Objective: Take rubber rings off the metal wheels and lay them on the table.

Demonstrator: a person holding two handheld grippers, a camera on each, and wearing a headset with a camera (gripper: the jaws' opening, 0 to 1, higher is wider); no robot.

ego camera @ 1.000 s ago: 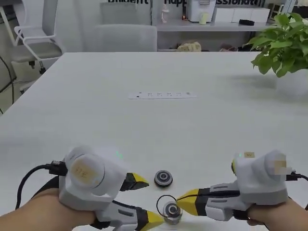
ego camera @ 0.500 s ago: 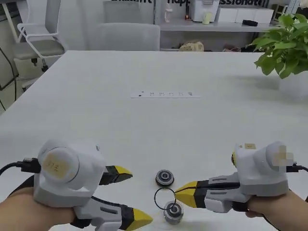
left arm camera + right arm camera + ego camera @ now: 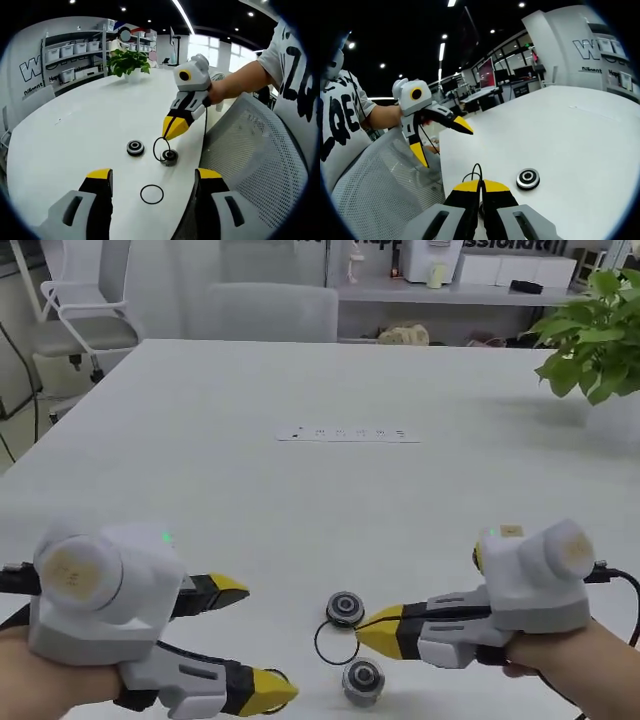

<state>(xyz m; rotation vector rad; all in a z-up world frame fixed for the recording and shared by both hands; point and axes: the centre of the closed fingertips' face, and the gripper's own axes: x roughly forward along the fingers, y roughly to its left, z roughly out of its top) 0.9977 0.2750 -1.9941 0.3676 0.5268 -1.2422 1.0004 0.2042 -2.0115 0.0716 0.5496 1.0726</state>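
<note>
Black rubber ring (image 3: 318, 645) is pinched in the right gripper (image 3: 366, 632), jaws closed flat on it, with the ringed wheel (image 3: 344, 608) at its 12 o'clock and the bare wheel (image 3: 362, 680) at 5 on the white table (image 3: 300, 500); the left gripper (image 3: 248, 640) gapes wide, holding nothing. Left gripper view: a loose ring (image 3: 141, 194) lies flat between its own spread jaws, both wheels towards 12. Right gripper view: the pinched ring pokes above the shut tips, ringed wheel at 2 o'clock.

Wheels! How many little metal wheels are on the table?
2. The far wheel sits beside the right tongs, which pinch a rubber ring. The near wheel lies closer to the table edge. More could hide behind the tongs.
</note>
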